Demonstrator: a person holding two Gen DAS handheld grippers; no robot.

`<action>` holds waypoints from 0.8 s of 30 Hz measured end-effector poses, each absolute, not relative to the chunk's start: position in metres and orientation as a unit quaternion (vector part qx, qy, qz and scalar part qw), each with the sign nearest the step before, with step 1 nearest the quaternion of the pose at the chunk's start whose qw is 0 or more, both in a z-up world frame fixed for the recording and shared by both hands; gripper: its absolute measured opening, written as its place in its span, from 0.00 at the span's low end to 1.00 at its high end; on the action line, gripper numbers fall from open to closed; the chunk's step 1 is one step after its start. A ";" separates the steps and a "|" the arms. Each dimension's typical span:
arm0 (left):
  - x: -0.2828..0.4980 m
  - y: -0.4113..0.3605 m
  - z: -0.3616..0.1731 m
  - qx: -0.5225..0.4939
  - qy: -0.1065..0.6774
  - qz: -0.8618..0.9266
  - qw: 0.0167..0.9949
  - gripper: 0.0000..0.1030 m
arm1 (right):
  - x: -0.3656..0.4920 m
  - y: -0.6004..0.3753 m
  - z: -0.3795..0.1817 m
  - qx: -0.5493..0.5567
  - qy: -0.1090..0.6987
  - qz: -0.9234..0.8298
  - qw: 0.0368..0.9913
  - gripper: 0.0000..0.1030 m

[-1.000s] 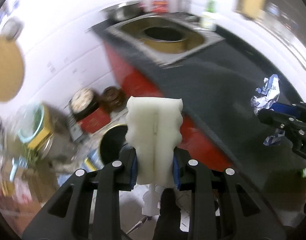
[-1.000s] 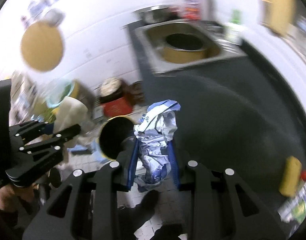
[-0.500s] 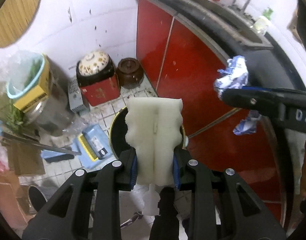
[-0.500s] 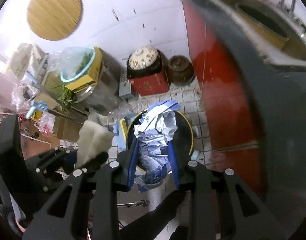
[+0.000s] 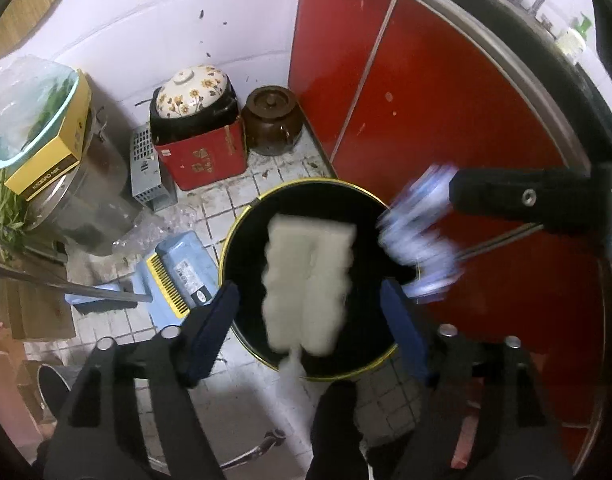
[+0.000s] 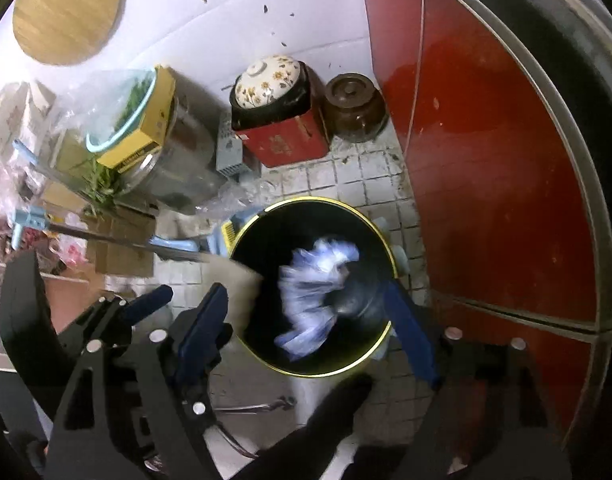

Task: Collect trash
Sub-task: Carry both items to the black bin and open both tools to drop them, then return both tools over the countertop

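Just then both loads were going in: the left gripper (image 5: 307, 312) had just been opening, its jaws wide, the white foam piece (image 5: 307, 284) loose between them over the black bin (image 5: 242, 232). The right gripper (image 6: 306, 320) had just been opening too, the crumpled blue-and-white wrapper (image 6: 313, 292) dropping free ahead of it into the bin. Whether more trash remained, I couldn't tell.

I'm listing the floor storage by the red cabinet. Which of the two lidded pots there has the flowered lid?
The flowered lid is on the black pot sitting on the red box. The brown jar beside it, against the red cabinet, has a plain brown lid.
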State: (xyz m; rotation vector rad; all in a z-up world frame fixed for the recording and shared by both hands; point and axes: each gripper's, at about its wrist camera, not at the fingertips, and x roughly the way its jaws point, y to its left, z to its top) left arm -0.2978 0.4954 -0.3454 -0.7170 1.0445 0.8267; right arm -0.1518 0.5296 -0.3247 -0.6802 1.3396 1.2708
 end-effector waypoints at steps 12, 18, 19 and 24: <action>-0.294 0.477 -0.308 -0.289 0.483 0.362 0.743 0.75 | -0.137 0.492 -0.266 -0.268 0.551 0.543 0.574 0.78; -0.263 0.431 -0.231 -0.209 0.480 0.337 0.783 0.89 | -0.106 0.408 -0.172 -0.230 0.504 0.536 0.637 0.86; -0.255 0.422 -0.219 -0.198 0.478 0.329 0.790 0.90 | -0.097 0.386 -0.154 -0.223 0.495 0.525 0.655 0.87; -0.190 0.361 -0.151 -0.154 0.461 0.254 0.836 0.93 | -0.043 0.266 -0.083 -0.177 0.465 0.447 0.743 0.89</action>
